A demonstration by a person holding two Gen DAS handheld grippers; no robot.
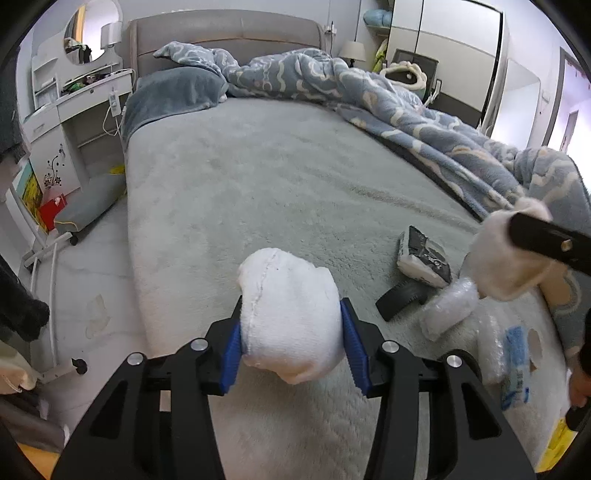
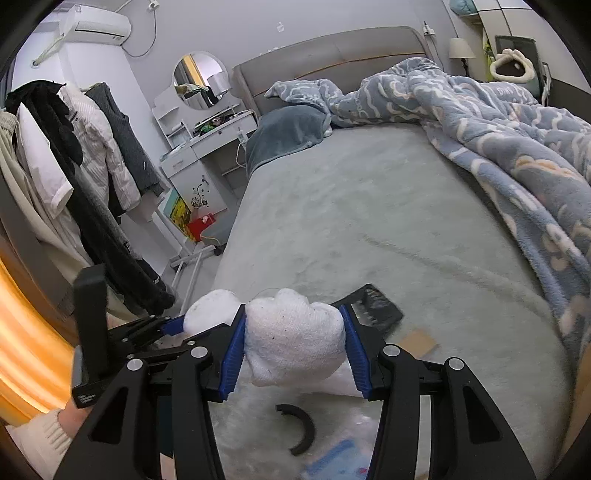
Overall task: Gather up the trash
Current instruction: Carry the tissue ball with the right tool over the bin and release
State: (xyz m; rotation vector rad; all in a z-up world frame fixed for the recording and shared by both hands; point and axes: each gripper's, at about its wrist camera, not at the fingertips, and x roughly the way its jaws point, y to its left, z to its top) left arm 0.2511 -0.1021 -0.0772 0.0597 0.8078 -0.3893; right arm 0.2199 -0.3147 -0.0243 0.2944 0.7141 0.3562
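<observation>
Across the grey bed, each gripper, left and right, pinched a white wad mid-body between its fingers; it looked soft, light, compressible.

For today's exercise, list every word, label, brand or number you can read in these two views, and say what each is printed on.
No text can be read in either view.
Black-and-white packet on the bed: print too blurred.
Blue-printed bubble wrap: marks too blurred.
Air conditioner: any label too small.
</observation>
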